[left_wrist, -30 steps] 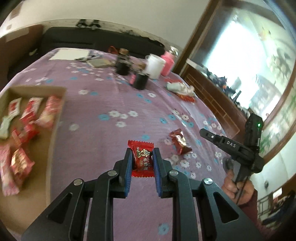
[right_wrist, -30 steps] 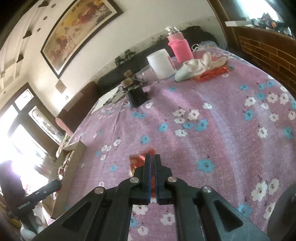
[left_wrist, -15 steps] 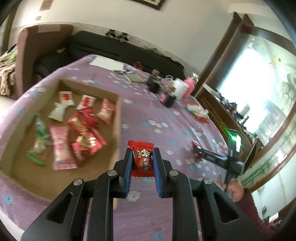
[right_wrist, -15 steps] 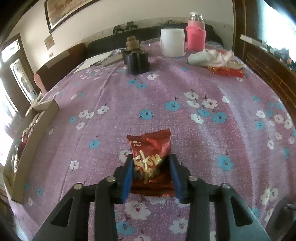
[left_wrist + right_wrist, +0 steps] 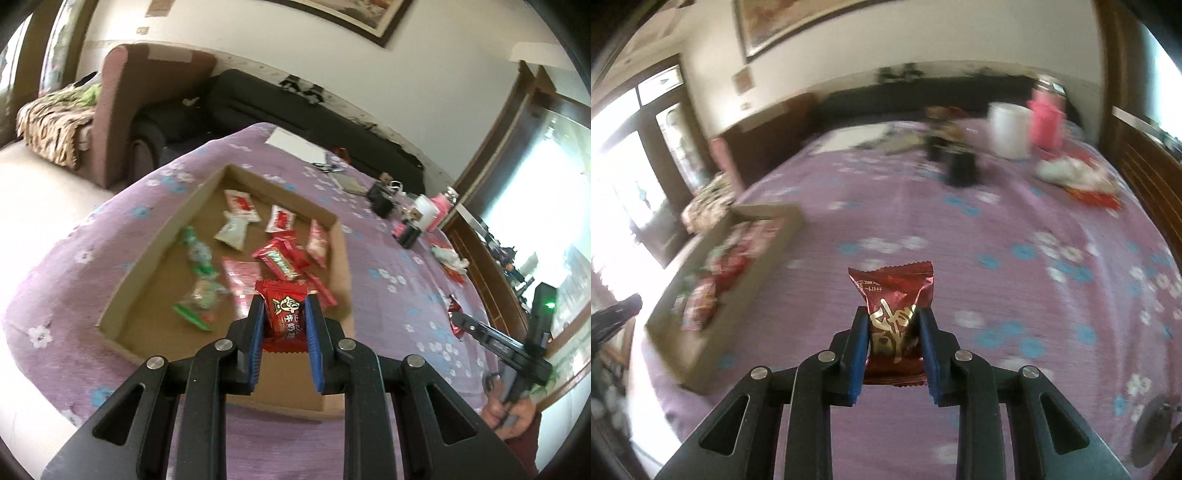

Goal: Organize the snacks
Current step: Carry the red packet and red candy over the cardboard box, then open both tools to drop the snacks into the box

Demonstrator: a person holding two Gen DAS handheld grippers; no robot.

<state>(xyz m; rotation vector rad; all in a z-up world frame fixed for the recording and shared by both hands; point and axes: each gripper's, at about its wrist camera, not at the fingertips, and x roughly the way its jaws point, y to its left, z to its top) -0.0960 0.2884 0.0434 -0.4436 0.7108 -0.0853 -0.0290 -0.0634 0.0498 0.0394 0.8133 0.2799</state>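
left wrist view: left gripper pinches a red candy over the cardboard tray; next, i reckon, letting go.

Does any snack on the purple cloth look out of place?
No snack lies loose on the cloth. The box holds the rest, though jumbled. Each claw grips one red packet.

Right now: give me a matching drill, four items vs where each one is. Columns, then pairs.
Items:
1. bright red cartoon packet
2. dark red gold-lettered packet
3. green-wrapped candy
4. white cup

Places:
A. far end of the table
B. lying in the cardboard box
C. in the right gripper
D. in the left gripper

Pairs: 1-D, 2-C, 3-B, 4-A
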